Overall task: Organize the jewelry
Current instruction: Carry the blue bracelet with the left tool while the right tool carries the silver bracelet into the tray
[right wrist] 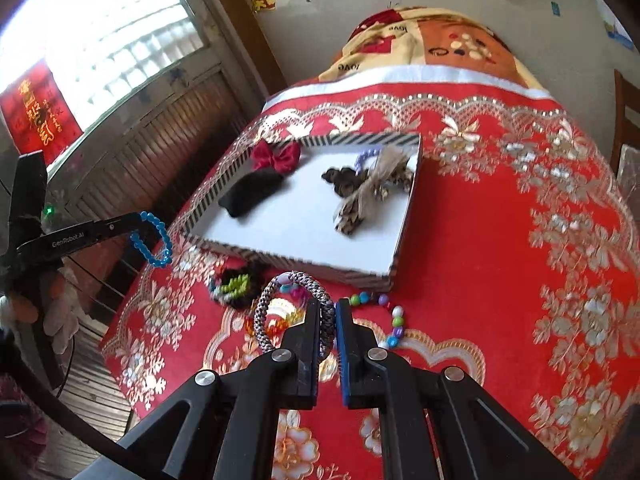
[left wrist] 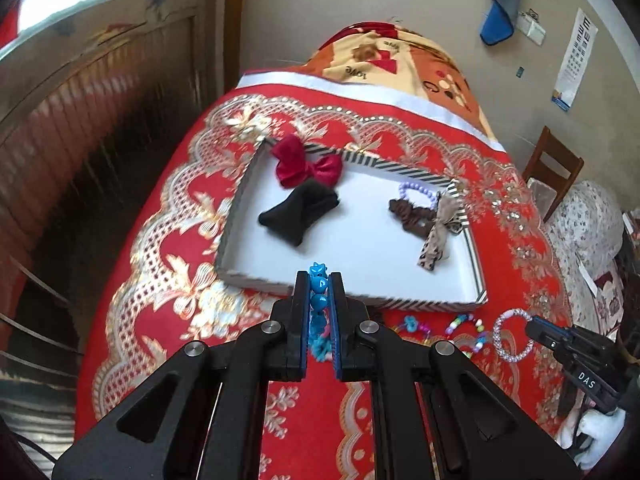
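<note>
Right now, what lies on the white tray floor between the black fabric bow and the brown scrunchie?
Nothing: in both wrist views, bare white floor separates the black fabric bow from the brown scrunchie in the striped-rim tray.

Left claw (left wrist: 319,280) clamped shut; right claw (right wrist: 328,308) likewise, angled downward.

Glossy blue plastic bead bracelet (left wrist: 319,292), braided cord hair tie (right wrist: 276,300), satin red bow (left wrist: 306,166), matt white cardboard tray (left wrist: 360,252), shiny patterned tablecloth (right wrist: 500,240).

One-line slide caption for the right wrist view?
Right gripper shut on a speckled hair tie, left gripper holding a blue bead bracelet, beside the striped tray.
</note>
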Action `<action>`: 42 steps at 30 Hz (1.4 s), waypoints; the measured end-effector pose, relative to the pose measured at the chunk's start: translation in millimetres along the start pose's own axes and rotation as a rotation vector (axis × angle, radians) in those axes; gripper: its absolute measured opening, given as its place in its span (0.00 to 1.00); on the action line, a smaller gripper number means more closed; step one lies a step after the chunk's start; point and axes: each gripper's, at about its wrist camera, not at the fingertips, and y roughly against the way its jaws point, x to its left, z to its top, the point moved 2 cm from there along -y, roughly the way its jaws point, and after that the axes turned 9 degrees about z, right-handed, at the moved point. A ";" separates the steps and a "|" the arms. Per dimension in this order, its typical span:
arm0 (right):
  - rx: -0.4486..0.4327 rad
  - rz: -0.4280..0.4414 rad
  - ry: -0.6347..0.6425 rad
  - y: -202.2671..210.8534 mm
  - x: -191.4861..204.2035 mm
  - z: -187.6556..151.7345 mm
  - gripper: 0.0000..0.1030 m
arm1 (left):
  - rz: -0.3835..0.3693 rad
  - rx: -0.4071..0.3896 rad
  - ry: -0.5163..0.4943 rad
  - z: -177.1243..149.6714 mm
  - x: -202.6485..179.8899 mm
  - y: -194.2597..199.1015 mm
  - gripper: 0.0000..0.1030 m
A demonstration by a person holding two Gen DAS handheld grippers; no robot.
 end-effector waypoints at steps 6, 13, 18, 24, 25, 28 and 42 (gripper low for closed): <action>-0.009 0.000 -0.006 -13.4 -5.0 29.4 0.06 | -0.020 -0.006 -0.037 25.6 -15.7 -16.0 0.07; 0.009 -0.014 -0.005 -46.3 -11.7 62.3 0.06 | -0.059 0.027 -0.085 51.4 -32.6 -52.8 0.07; 0.035 -0.017 -0.020 -77.7 -18.4 84.5 0.06 | -0.072 0.072 -0.114 62.7 -34.2 -85.5 0.07; 0.071 -0.028 -0.035 -119.6 -28.1 112.9 0.06 | -0.053 0.145 -0.082 65.8 -5.9 -126.5 0.07; 0.078 -0.031 -0.034 -126.9 -29.0 118.1 0.06 | -0.047 0.157 -0.077 65.0 -0.7 -132.0 0.07; 0.095 -0.039 -0.033 -149.0 -31.6 134.5 0.06 | -0.026 0.198 -0.058 62.6 17.9 -151.4 0.07; 0.204 -0.113 -0.006 -238.3 -43.8 177.7 0.06 | 0.012 0.214 -0.056 65.5 36.0 -181.0 0.11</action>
